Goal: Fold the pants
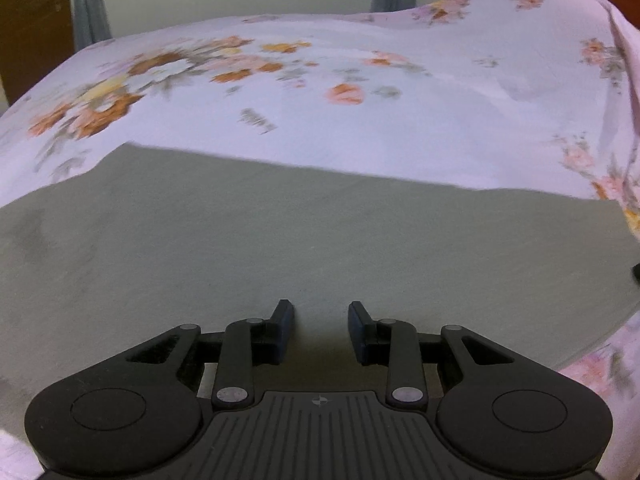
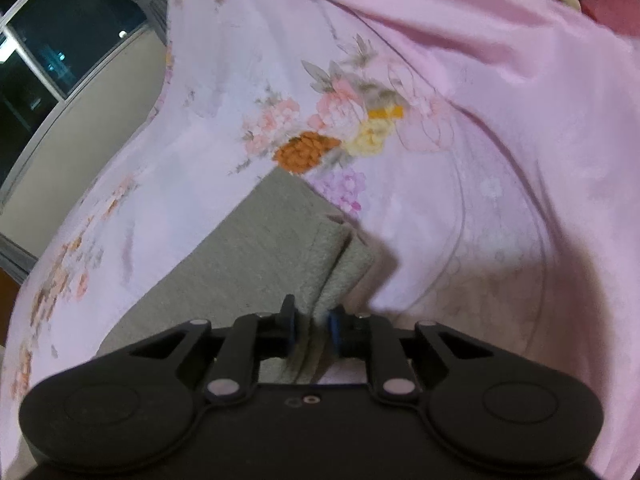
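The left gripper [image 1: 321, 330] has its two fingers apart and holds nothing; it hangs low over the grey pants [image 1: 304, 248], which lie flat on the flowery pink bedsheet [image 1: 360, 112]. In the right wrist view, the right gripper [image 2: 311, 330] squeezes a bunched edge of the pants [image 2: 256, 248], where the cloth looks doubled over. To fold well, I think the right side should keep its tight pinch and lift the edge slowly. The left one should grab the other edge, so both sides go over together and stay smooth.
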Motion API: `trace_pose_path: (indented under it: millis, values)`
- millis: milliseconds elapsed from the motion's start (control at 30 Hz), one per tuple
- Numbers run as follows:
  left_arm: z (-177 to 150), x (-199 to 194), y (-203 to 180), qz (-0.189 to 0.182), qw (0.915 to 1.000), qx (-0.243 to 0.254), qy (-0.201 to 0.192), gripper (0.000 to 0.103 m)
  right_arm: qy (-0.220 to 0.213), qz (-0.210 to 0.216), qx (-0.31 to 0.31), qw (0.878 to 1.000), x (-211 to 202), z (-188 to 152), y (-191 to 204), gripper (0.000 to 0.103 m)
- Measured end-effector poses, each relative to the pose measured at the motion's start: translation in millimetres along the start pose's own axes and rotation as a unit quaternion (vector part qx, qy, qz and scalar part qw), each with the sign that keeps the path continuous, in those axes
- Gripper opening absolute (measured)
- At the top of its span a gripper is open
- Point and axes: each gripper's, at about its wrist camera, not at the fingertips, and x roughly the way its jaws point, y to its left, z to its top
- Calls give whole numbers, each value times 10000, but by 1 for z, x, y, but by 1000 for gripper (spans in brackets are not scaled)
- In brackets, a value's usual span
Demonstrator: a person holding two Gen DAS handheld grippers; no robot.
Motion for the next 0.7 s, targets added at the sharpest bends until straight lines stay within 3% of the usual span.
trace_pose_path:
  millis: [100,300,500,700]
  values:
    - [-7,7,-1,32,9999,144,-22,31,46,-100,-59,9999,3,-2,4,13]
    - [0,4,-5,68,9999,126,44,31,-306,260,-351,9986,-20,2,35,12]
    - [-2,-14,17,195,9998,-47,-73,32,-437,752,-755,9933,-38,2,88,12]
    - [-10,-27,54,422,9987,-236,-136,32,-361,1523,-1308,9790,-50,-22,162,12]
